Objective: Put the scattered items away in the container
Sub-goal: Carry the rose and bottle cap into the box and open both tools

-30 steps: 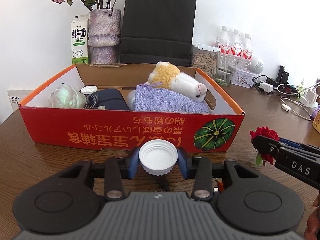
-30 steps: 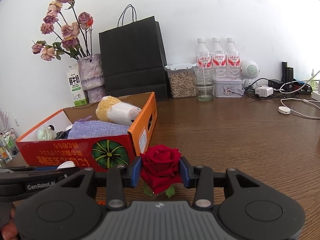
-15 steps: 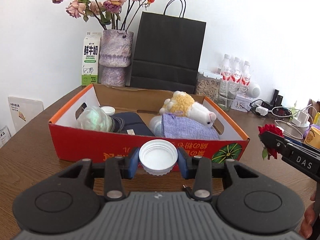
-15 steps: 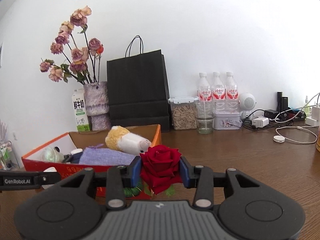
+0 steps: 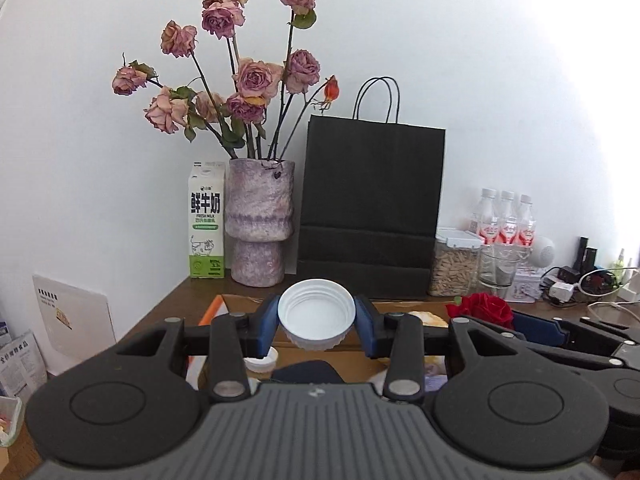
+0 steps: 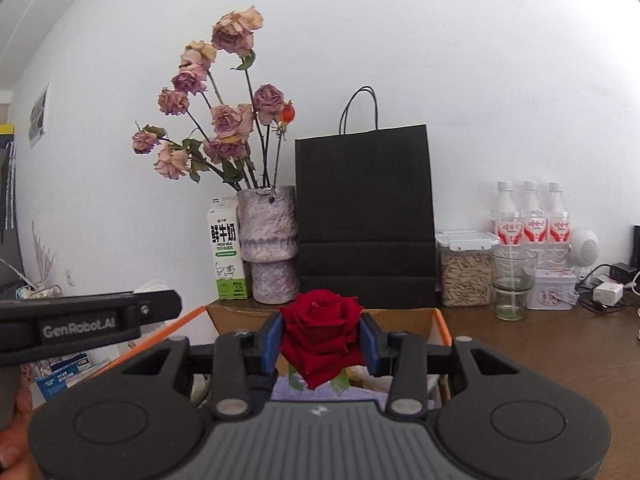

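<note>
Above the cardboard box (image 5: 240, 300), my left gripper (image 5: 316, 326) clamps a white lid (image 5: 316, 314); beside it my right gripper (image 6: 320, 338) clamps a red rose (image 6: 320, 332), both held over the box.

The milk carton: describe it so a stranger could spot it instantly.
Start at the tall black paper bag standing against the white wall at the back of the wooden table. Just left of it is a mottled purple vase of dried roses, and the milk carton stands beside that vase's left side. It is the only white box with a green base and bold black characters.
</note>
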`<action>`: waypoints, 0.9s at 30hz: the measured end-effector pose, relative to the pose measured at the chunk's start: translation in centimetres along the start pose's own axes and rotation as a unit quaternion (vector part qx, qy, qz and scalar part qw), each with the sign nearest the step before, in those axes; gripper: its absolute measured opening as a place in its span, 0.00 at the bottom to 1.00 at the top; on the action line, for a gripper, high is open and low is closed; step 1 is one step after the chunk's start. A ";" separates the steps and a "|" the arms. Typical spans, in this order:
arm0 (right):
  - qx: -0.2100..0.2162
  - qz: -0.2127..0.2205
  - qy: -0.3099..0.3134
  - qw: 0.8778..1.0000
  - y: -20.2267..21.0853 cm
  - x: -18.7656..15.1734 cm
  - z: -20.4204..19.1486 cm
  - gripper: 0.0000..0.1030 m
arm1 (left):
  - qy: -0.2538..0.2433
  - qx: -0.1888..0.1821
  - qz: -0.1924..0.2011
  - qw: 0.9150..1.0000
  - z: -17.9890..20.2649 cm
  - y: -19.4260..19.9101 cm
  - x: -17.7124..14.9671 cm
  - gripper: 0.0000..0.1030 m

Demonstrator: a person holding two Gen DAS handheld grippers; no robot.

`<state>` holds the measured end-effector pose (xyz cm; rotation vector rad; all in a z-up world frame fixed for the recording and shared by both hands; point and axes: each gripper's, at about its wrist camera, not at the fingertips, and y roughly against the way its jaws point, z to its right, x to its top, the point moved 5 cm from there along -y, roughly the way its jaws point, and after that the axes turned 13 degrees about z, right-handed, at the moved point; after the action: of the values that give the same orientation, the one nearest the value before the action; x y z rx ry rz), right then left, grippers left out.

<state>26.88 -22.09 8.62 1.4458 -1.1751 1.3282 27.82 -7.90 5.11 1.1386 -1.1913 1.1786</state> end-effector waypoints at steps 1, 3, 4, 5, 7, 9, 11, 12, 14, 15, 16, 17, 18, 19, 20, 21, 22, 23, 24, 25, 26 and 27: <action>0.002 -0.002 0.004 1.000 -0.8 0.0 -0.4 0.38 | -0.003 0.009 -0.004 1.000 -0.5 -1.1 -0.4 0.39; 0.005 -0.007 0.005 1.000 -2.4 -0.3 -0.9 0.38 | 0.003 0.019 -0.012 1.000 -1.5 -2.7 -1.4 0.39; 0.006 -0.009 0.003 1.000 -3.0 -0.6 -0.9 0.38 | 0.010 0.022 -0.016 1.000 -2.2 -3.5 -2.3 0.39; 0.007 -0.012 0.000 1.000 -3.8 -1.1 -0.9 0.38 | 0.011 0.023 -0.023 0.999 -2.4 -4.0 -3.0 0.39; 0.009 -0.024 0.001 1.000 -5.0 -2.6 -0.9 0.38 | 0.006 0.012 -0.045 0.999 -2.9 -5.0 -4.3 0.40; 0.011 -0.041 0.007 0.999 -5.8 -3.8 -0.9 0.38 | 0.010 0.021 -0.050 0.998 -3.6 -5.4 -4.8 0.39; 0.013 -0.053 0.003 0.999 -6.2 -4.6 -0.8 0.38 | 0.009 0.024 -0.051 0.998 -3.9 -5.4 -5.1 0.39; 0.016 -0.056 0.003 0.998 -6.3 -4.8 -0.9 0.38 | 0.007 0.026 -0.053 0.998 -3.9 -5.5 -5.2 0.39; 0.016 -0.057 0.008 0.998 -6.2 -5.0 -1.0 0.38 | 0.003 0.024 -0.055 0.998 -3.7 -5.5 -5.5 0.40; 0.016 -0.058 0.011 0.998 -6.2 -5.0 -1.1 0.38 | 0.000 0.022 -0.056 0.998 -3.6 -5.5 -5.5 0.40; 0.016 -0.059 0.014 0.998 -6.1 -5.1 -1.1 0.38 | -0.005 0.022 -0.055 0.998 -3.4 -5.4 -5.6 0.40; 0.015 -0.060 0.017 0.998 -6.1 -5.2 -1.2 0.41 | -0.012 0.024 -0.051 0.998 -3.2 -5.3 -5.5 0.41; 0.013 -0.060 0.020 0.998 -6.0 -5.2 -1.2 0.46 | -0.019 0.027 -0.046 0.998 -3.0 -5.1 -5.5 0.44; 0.010 -0.059 0.026 0.998 -5.8 -5.2 -1.3 0.54 | -0.023 0.028 -0.041 0.999 -2.9 -4.8 -5.3 0.53; 0.009 -0.059 0.029 0.998 -5.6 -5.2 -1.3 0.80 | -0.022 0.034 -0.035 0.999 -3.0 -4.6 -5.2 0.70; 0.002 -0.055 0.032 0.998 -5.3 -5.1 -1.3 0.88 | -0.019 0.044 -0.030 0.998 -3.2 -4.4 -5.0 0.82; -0.014 -0.044 0.038 0.998 -4.9 -4.7 -1.1 0.92 | -0.014 0.058 -0.024 0.998 -3.5 -4.0 -4.7 1.00; -0.019 -0.037 0.040 0.998 -4.5 -4.4 -0.9 0.98 | -0.007 0.064 -0.015 0.998 -3.7 -3.6 -4.5 1.00; -0.020 -0.033 0.036 0.999 -4.2 -4.2 -0.7 1.00 | 0.001 0.063 -0.006 0.998 -3.8 -3.3 -4.2 1.00; -0.019 -0.030 0.027 0.999 -3.9 -3.9 -0.5 1.00 | 0.006 0.060 0.001 0.998 -3.9 -2.9 -3.9 1.00; -0.019 -0.029 0.021 0.999 -3.7 -3.7 -0.4 1.00 | 0.005 0.061 0.006 0.998 -3.9 -2.7 -3.9 1.00; -0.020 -0.029 0.017 0.999 -3.5 -3.6 -0.3 1.00 | 0.000 0.063 0.010 0.998 -3.8 -2.5 -3.8 1.00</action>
<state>30.25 -20.65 5.14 1.4134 -1.1242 1.2767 30.46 -4.42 1.09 1.2239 -1.1429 1.2838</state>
